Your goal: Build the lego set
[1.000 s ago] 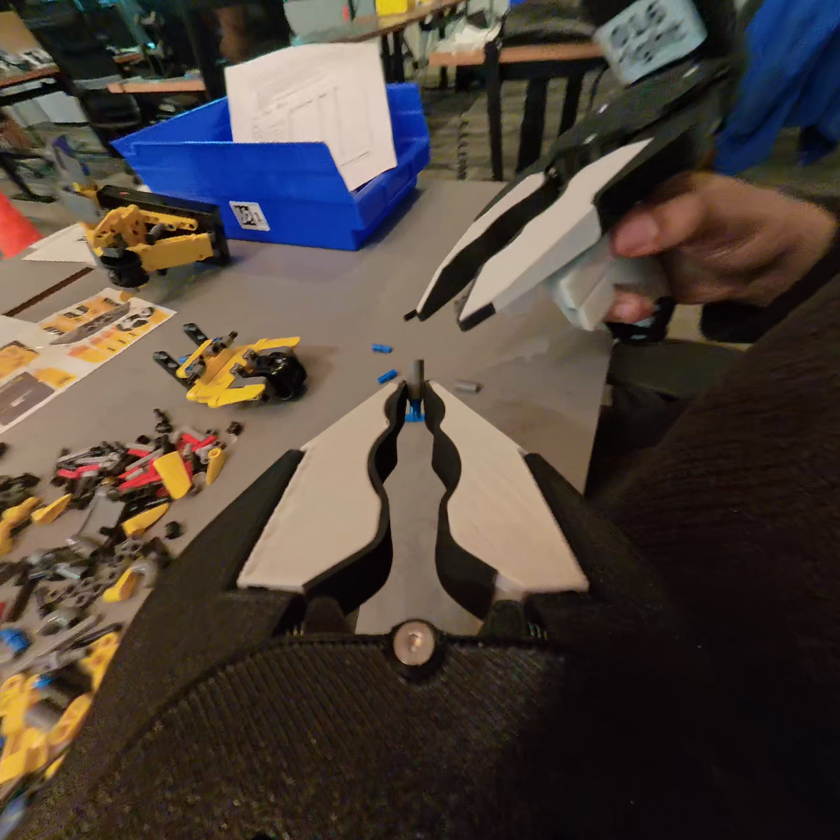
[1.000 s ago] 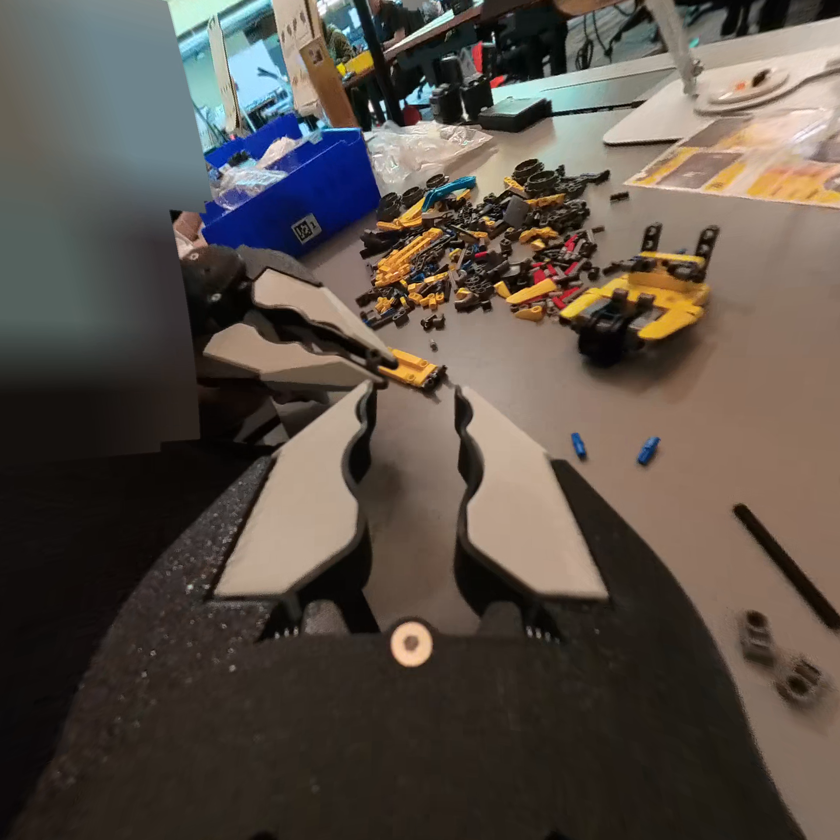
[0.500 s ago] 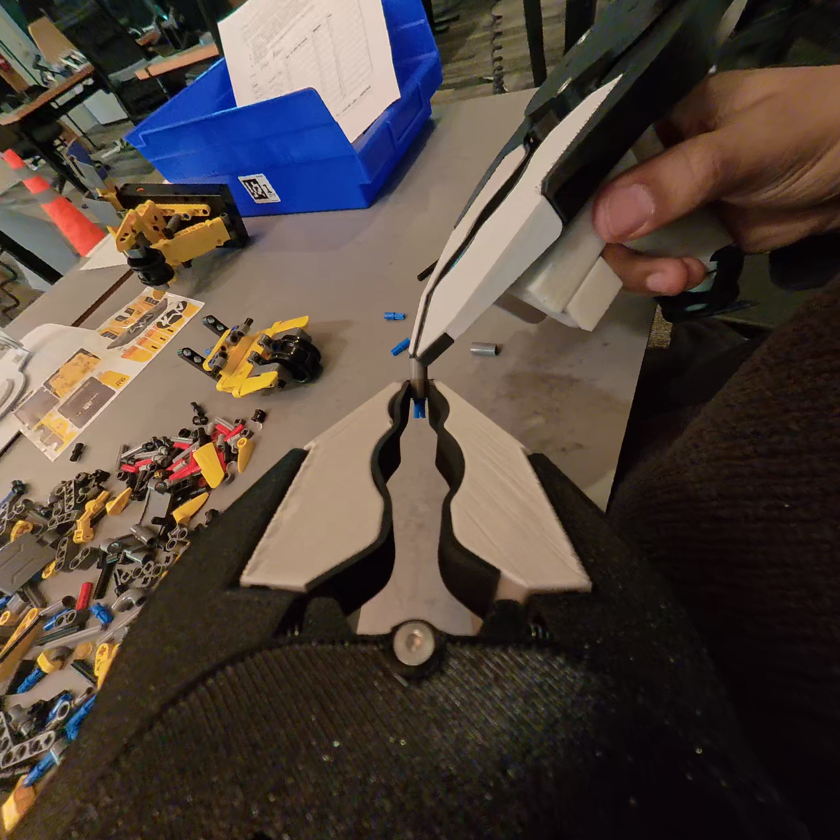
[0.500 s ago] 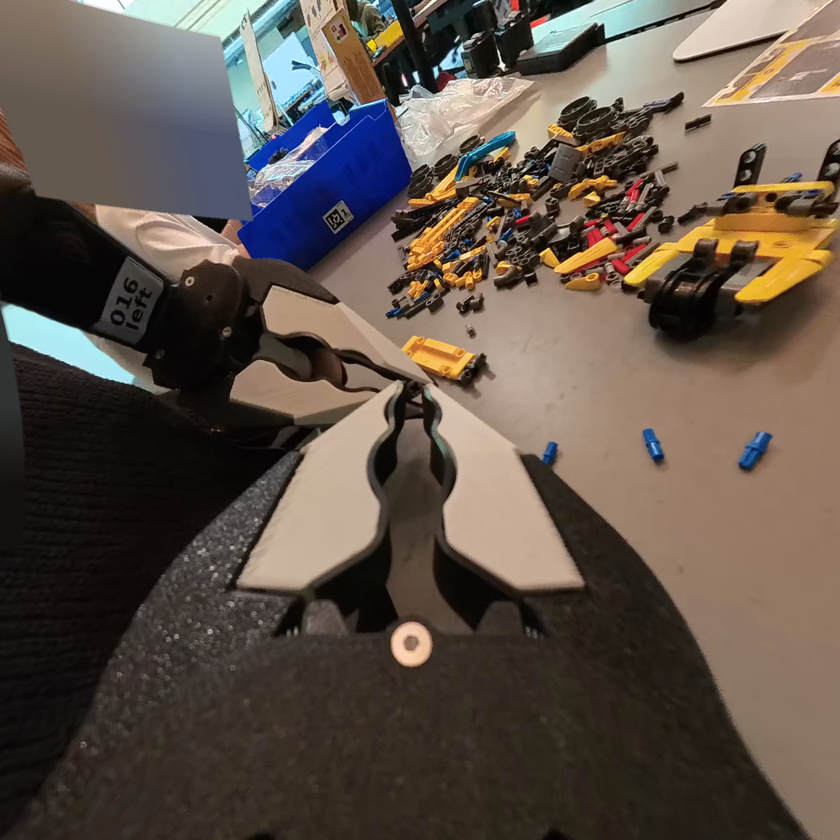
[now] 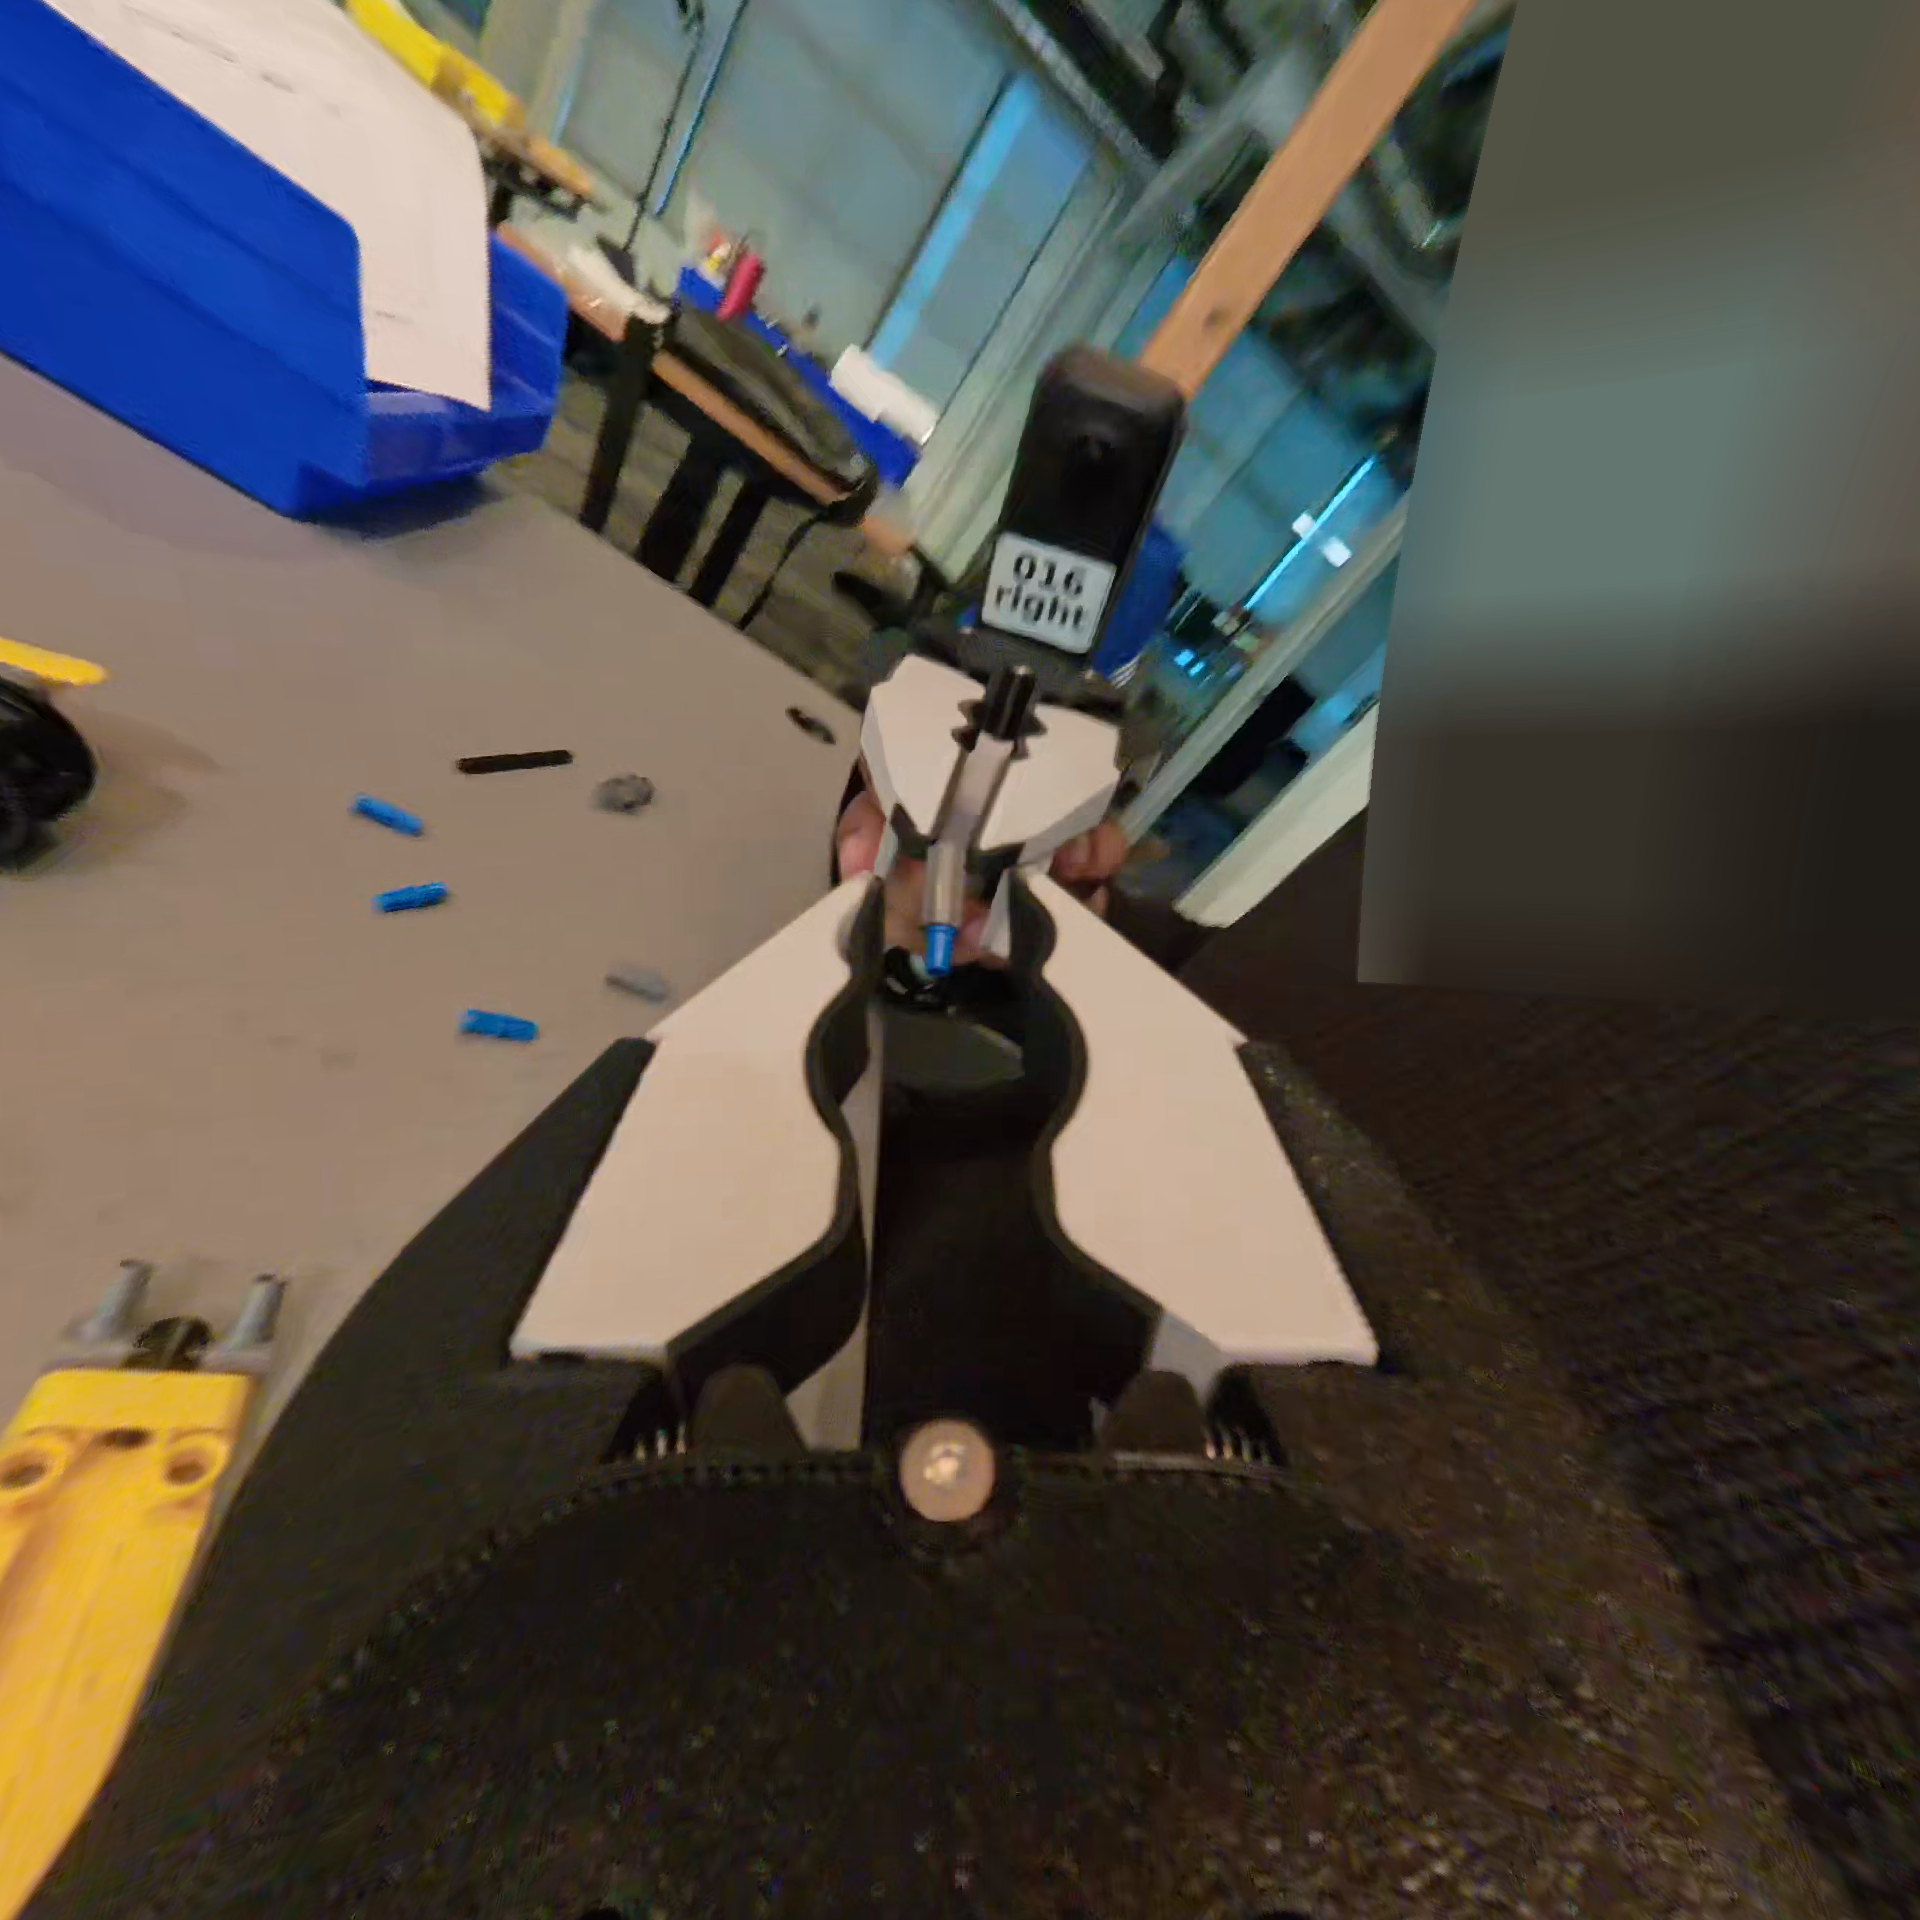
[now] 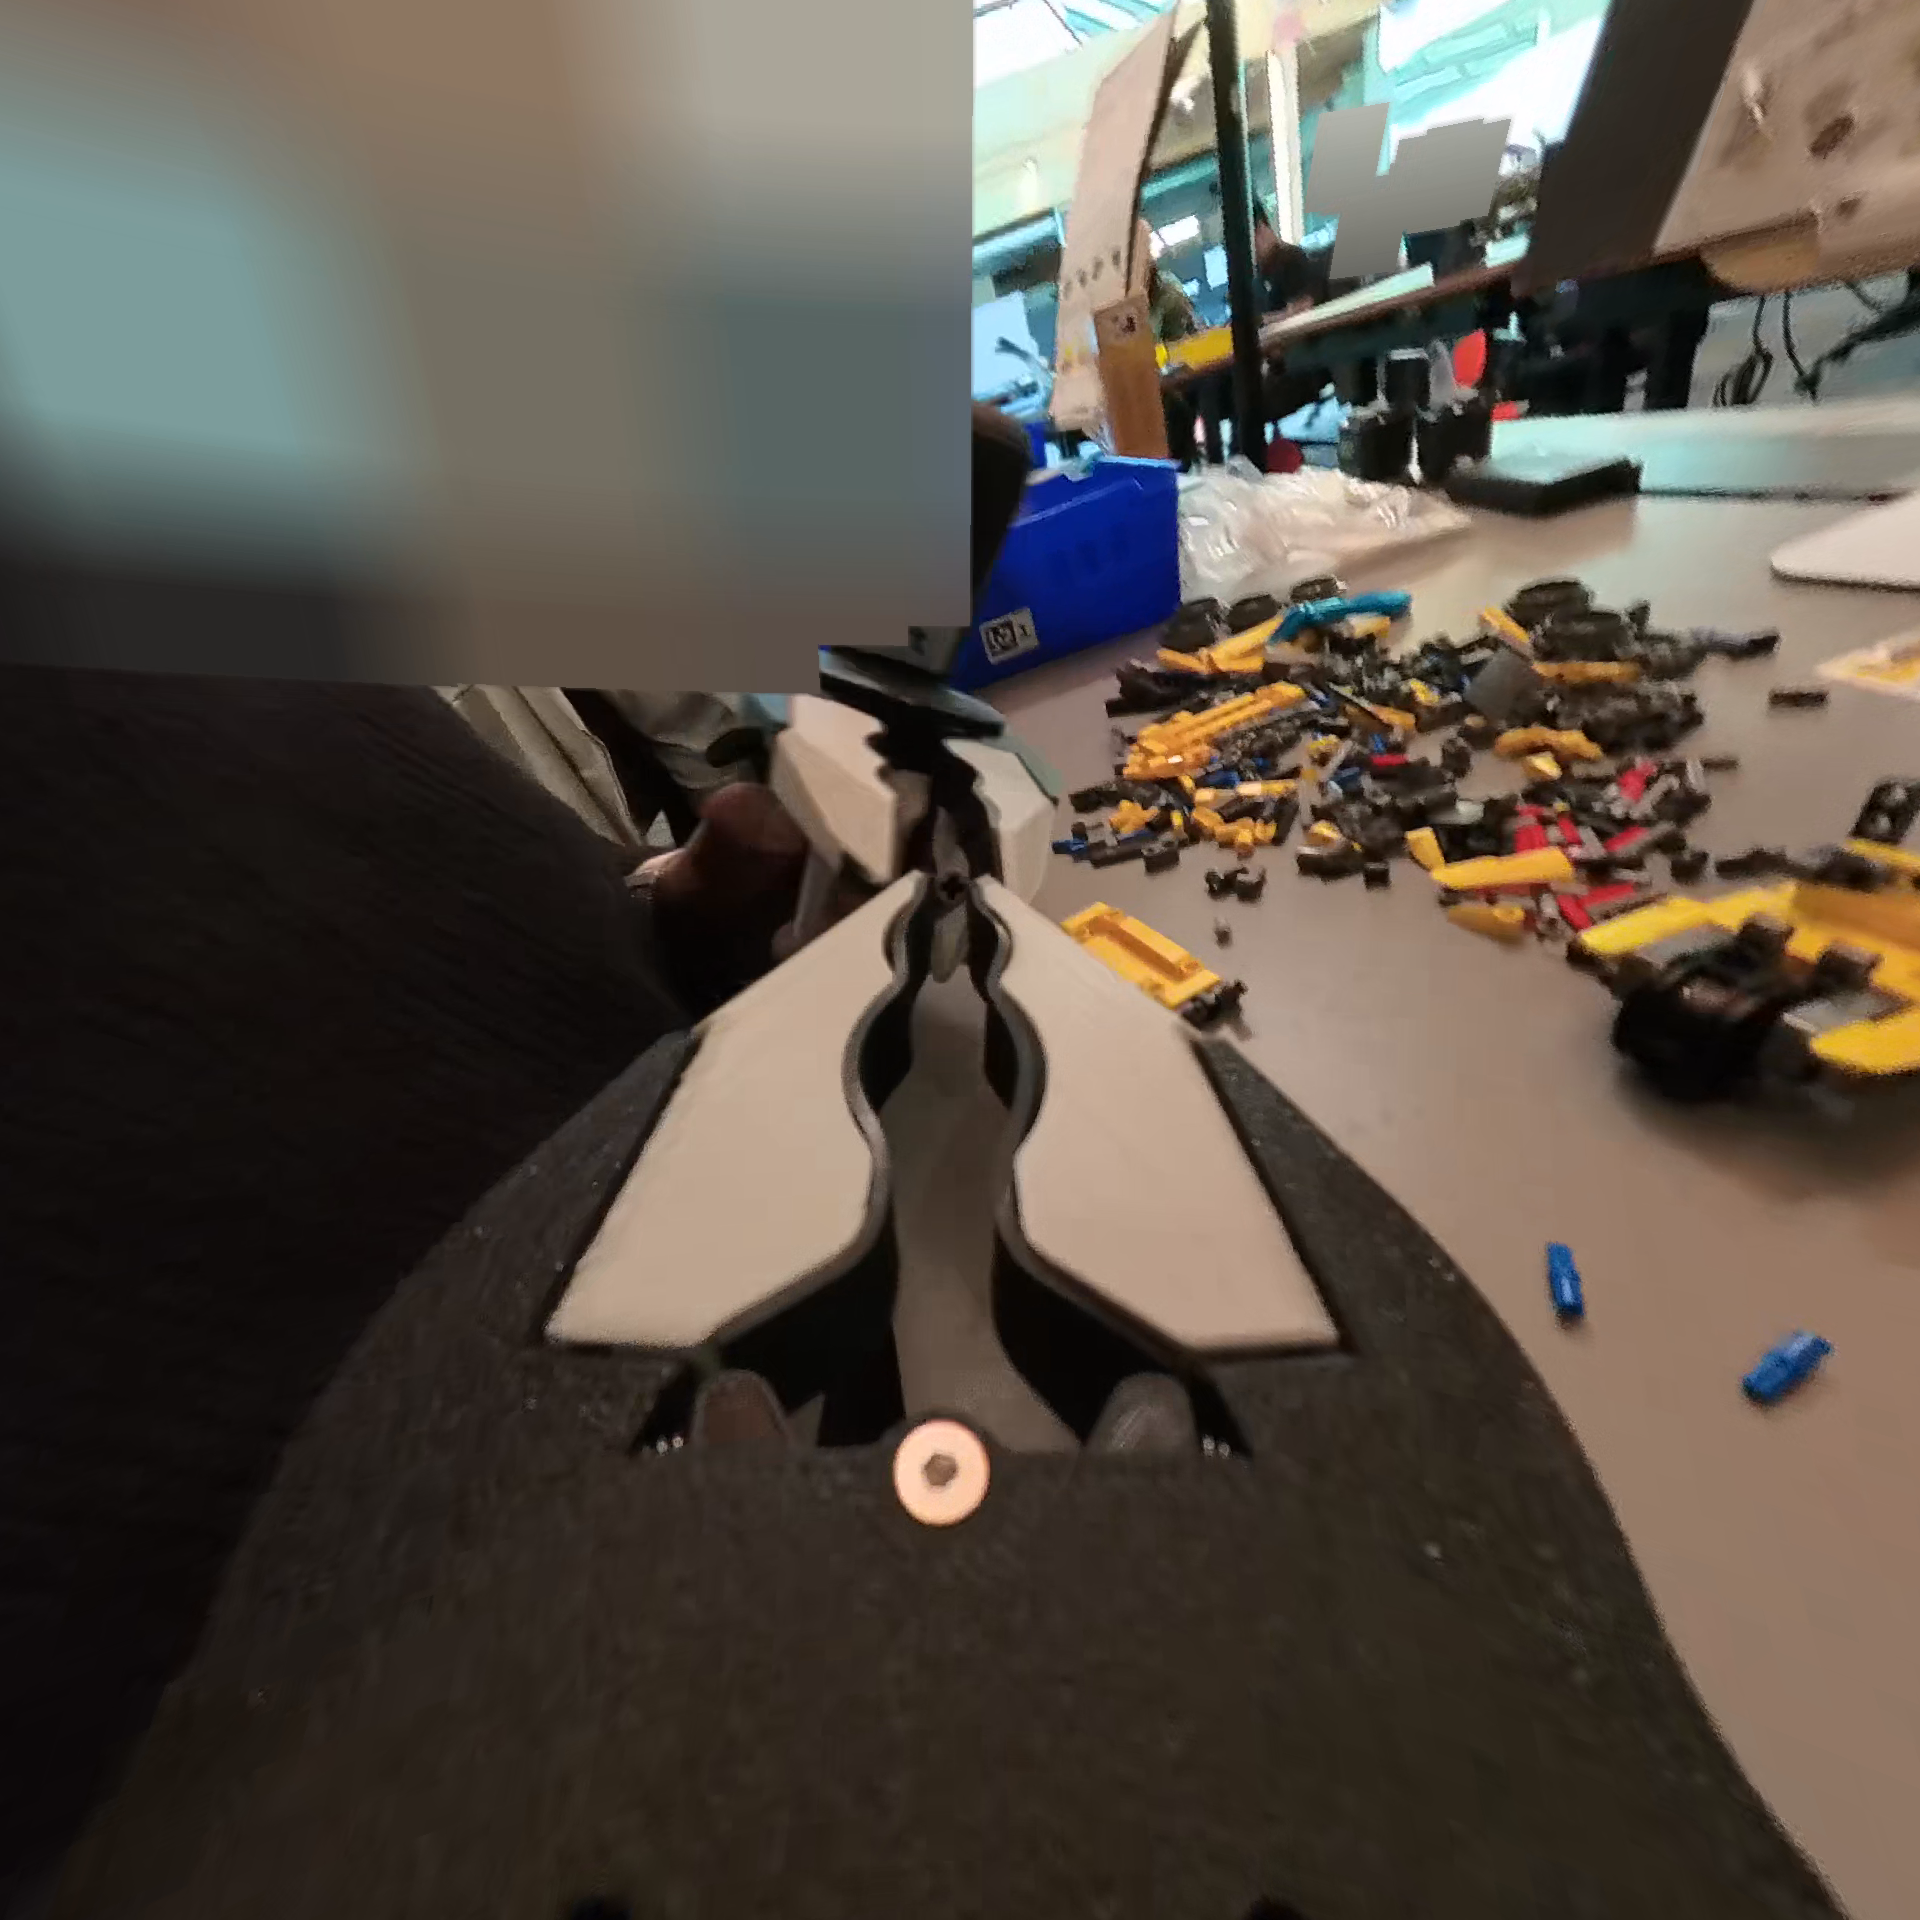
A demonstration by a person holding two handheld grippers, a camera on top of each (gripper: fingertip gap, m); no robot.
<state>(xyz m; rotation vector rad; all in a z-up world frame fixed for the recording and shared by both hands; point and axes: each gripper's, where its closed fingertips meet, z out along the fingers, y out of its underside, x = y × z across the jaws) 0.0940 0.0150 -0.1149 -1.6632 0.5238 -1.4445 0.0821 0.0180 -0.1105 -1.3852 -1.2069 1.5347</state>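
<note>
A small grey sleeve (image 5: 948, 878) with a blue pin (image 5: 938, 943) at its end is pinched in my right gripper (image 5: 940, 847), which points straight at the left wrist camera. My left gripper (image 5: 945, 909) is open, and the blue pin's tip sits between its fingertips; I cannot tell whether they touch it. In the right wrist view my right gripper (image 6: 948, 891) is shut with the grey piece (image 6: 945, 930) between its fingers. The left gripper (image 6: 940, 831) faces it tip to tip, just beyond. Both hover near the edge of the grey table (image 5: 208, 1039).
Loose blue pins (image 5: 410, 896) and a black axle (image 5: 514, 762) lie on the table to the left. A pile of yellow, black and red pieces (image 6: 1403, 748), a yellow-black vehicle build (image 6: 1787, 977), a yellow panel (image 6: 1143, 951) and a blue bin (image 6: 1081, 561) stand further off. The grippers are tip to tip, or close to it.
My left gripper has opened and let go of the pin and sleeve. My right gripper, shut on the sleeve, now holds it alone. Both grippers have tilted up and face each other.
</note>
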